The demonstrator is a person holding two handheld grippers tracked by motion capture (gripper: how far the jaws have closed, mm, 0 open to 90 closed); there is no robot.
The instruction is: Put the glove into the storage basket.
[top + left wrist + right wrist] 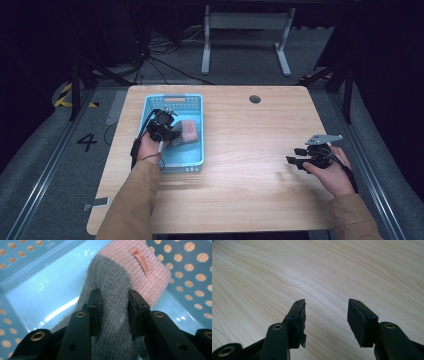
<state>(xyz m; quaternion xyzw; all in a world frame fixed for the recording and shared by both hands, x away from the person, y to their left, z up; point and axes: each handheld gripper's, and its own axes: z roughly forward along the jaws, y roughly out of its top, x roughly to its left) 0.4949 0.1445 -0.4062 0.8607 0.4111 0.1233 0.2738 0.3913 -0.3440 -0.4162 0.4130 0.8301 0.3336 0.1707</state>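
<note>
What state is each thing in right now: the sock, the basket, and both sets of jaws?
Sock: grey with a pink cuff, lying inside the basket, its grey part pinched between the left jaws.
Basket: light blue, perforated, upright on the table, holding the sock.
Left gripper: down in the basket, jaws closed on the sock.
Right gripper: over bare table, jaws open, nothing between them.

We see a pale wooden surface (250, 150) with a round grommet hole (255, 99), and grey floor (35, 165) marked "4" (87, 142).
</note>
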